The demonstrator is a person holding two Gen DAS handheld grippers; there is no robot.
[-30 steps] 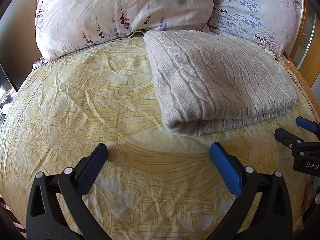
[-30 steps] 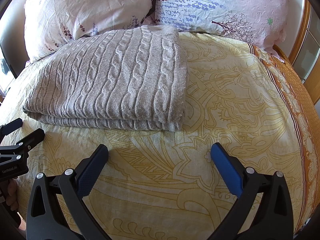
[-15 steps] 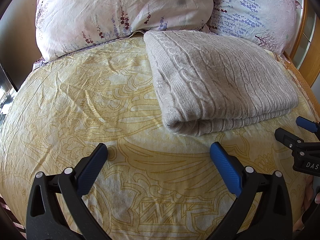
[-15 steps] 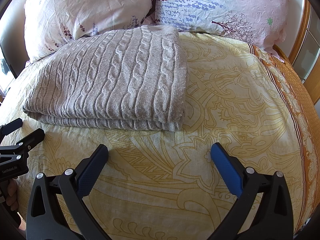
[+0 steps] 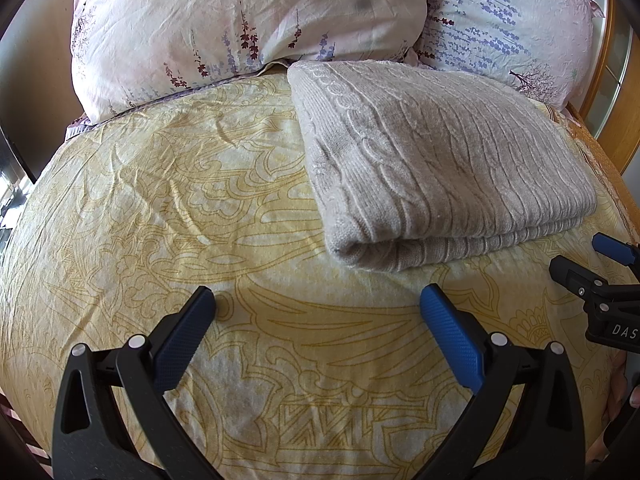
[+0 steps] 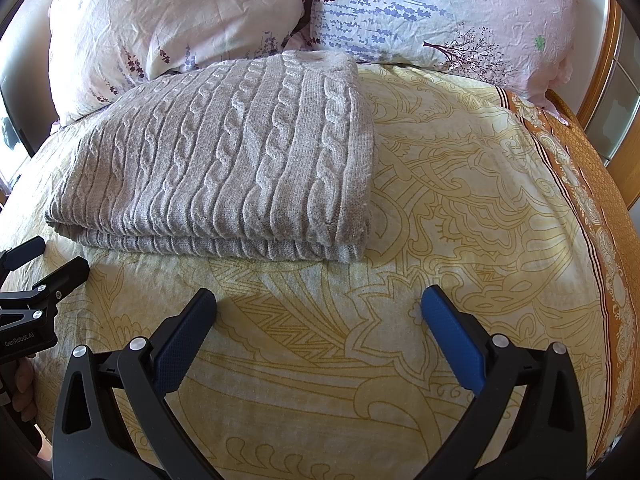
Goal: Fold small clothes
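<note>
Nearest, the black left gripper with blue pads (image 5: 318,304) and the matching black right gripper (image 6: 319,304) both hang with jaws spread wide and empty over the yellow patterned bedsheet (image 5: 160,208). Beyond, at twelve to one o'clock from the left gripper, lies the folded grey cable-knit sweater (image 5: 436,164) on the sheet. Farthest, at twelve o'clock, two floral pillows (image 6: 180,16) touch its far edge.

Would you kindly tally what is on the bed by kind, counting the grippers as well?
Folded grey cable-knit sweater: 1
Floral pillows: 2, one on the left, one on the right
Grippers: 2, left gripper and right gripper, both open
Total: 5
</note>
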